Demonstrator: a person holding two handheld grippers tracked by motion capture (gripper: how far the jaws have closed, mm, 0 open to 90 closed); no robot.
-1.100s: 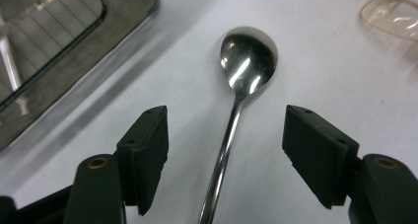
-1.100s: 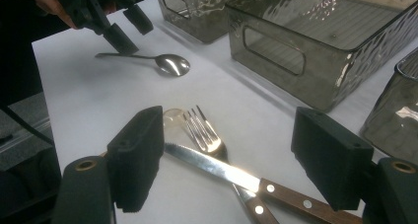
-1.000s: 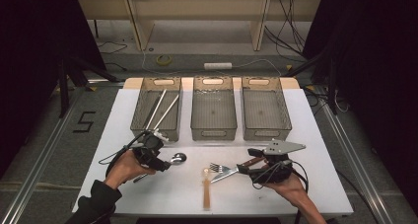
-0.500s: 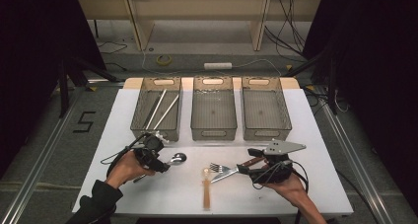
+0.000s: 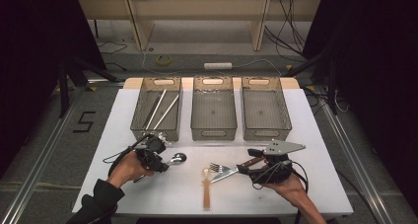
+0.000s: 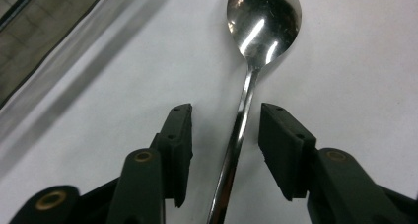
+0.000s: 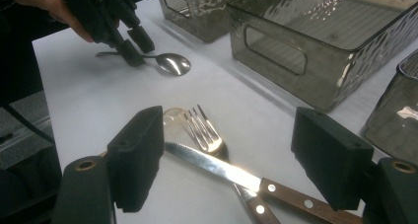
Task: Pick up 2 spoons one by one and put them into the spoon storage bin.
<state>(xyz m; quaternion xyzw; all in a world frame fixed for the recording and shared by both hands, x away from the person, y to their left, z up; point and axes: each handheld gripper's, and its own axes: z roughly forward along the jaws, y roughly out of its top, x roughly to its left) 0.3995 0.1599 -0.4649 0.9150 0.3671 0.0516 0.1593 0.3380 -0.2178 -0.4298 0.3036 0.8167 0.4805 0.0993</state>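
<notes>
Two matte black pads of left hand-held gripper [image 6: 226,152] closing beside slim polished steel spoon [image 6: 256,41], untouched.

Bright overhead light fell on the white desk [image 5: 315,135] while the room around it sat nearly black. Glare streaked the spoon [image 6: 261,21] bowl in the left gripper view, and the near jaws looked soft, perhaps out of focus. The knife [image 7: 217,167] blade flashed white; the high view was grainy, shadows short and faint.
</notes>
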